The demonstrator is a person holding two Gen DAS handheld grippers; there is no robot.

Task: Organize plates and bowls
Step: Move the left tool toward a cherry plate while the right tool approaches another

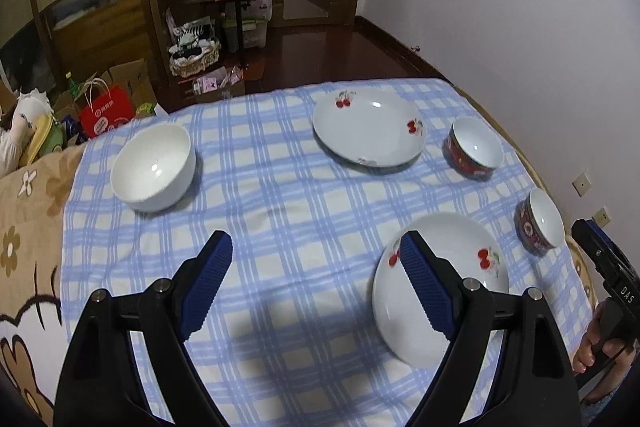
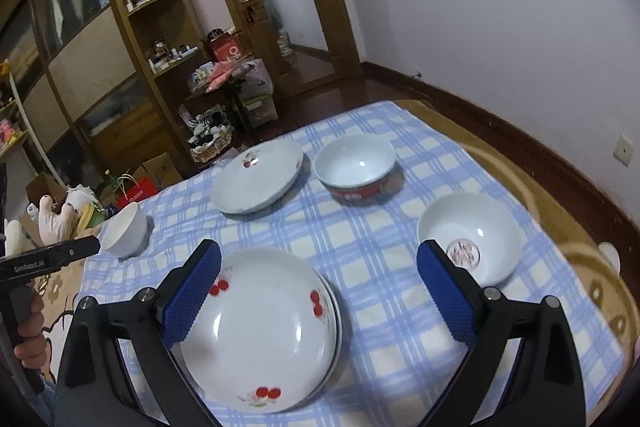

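You have a blue-checked cloth [image 2: 372, 239] carrying cherry-print plates and three bowls. Near plates [image 2: 260, 331]: two stacked, white with red cherries, lying directly below your right gripper [image 2: 320, 291]. A far plate [image 2: 258, 181], same pattern, lies alone toward the cloth's far edge. Bowls: one plain white bowl [image 1: 154, 167] at the left edge; two red-banded bowls, the far bowl [image 2: 355, 167] just beside the far plate, the near bowl [image 2: 470, 239] at the right. Your left gripper [image 1: 316, 279] and right gripper both stand spread wide, holding nothing.
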